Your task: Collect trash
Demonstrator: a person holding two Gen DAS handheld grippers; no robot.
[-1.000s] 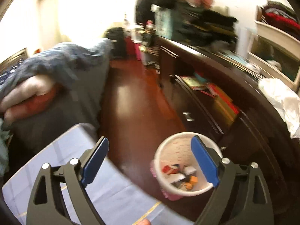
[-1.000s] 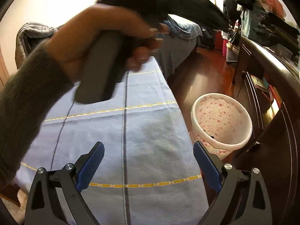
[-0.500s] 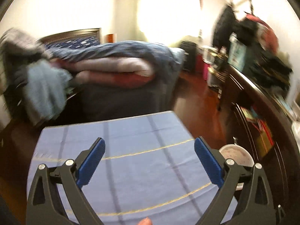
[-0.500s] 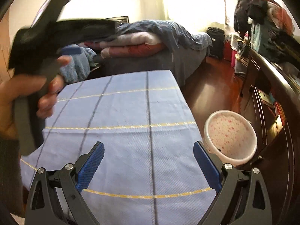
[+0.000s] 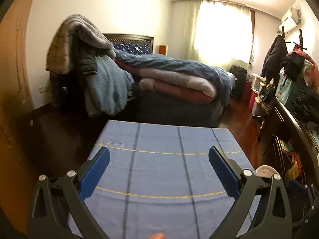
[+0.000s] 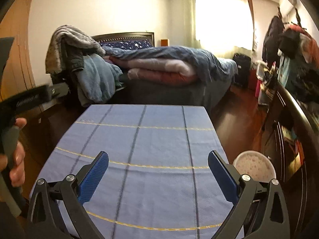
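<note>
Left gripper (image 5: 159,167): black frame, blue ribbed pads; its jaws have just been opening and now stand wide with nothing between them, above the cloth.
Right gripper (image 6: 158,172): same build, fingers spread wide, nothing in them, over the same cloth.
Left hand (image 6: 17,159): at 9 o'clock in the right wrist view, wrapped around a grey handle.
Blue cloth-covered table with dark and yellow grid lines (image 5: 159,139): fills the near field in both views, bare.
White round waste bin with pink speckles (image 6: 254,168): on the floor at 4 o'clock, just beside the table's right edge; in the left wrist view only its rim (image 5: 264,171) shows behind the right finger. Contents cannot be seen.
Dark wooden cabinet (image 6: 289,123): at 3 o'clock, beyond the bin.
Bed with heaped blue and pink quilts (image 5: 175,75): at 12 o'clock, past the table.
Bright curtained window (image 5: 223,29): at 1 o'clock, farthest.
</note>
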